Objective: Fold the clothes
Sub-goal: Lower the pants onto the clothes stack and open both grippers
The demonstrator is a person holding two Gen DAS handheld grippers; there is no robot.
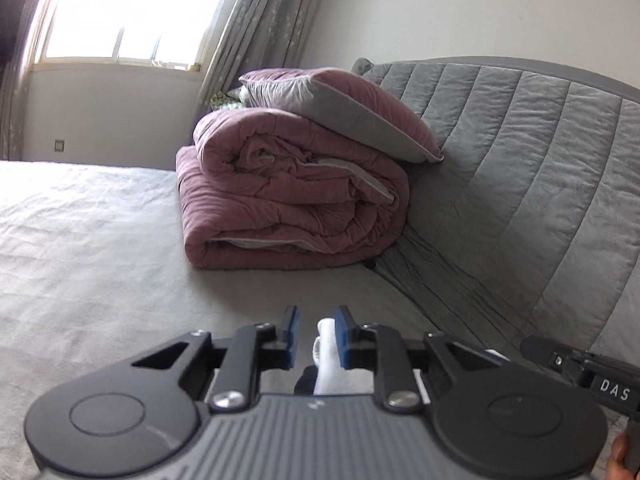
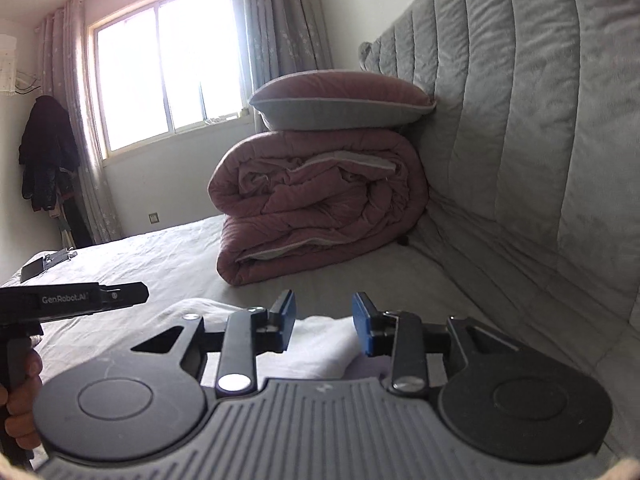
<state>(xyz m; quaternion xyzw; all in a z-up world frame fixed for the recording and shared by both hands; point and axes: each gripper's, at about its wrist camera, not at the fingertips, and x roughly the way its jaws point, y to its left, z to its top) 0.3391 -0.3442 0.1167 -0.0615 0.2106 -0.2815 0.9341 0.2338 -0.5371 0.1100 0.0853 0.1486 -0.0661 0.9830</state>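
A white garment [image 2: 320, 348] lies on the grey bed sheet [image 2: 160, 256] right under my right gripper [image 2: 324, 308]. Its blue pads stand apart above the cloth and press on nothing. In the left wrist view a bunched fold of the same white garment [image 1: 326, 344] rises between the fingers of my left gripper [image 1: 316, 320]. The fold leans on the right pad, and a gap shows between it and the left pad. The left gripper's body [image 2: 80, 298], held by a hand, enters the right wrist view from the left. The right gripper's tip [image 1: 540, 350] shows at the right edge of the left wrist view.
A rolled pink quilt [image 2: 320, 208] with a pink and grey pillow [image 2: 340, 104] on top sits against the grey quilted headboard [image 2: 540, 140]. Behind are a window [image 2: 160, 64] with curtains and dark clothes [image 2: 48, 152] hanging at the left. A small dark item [image 2: 32, 270] lies on the bed.
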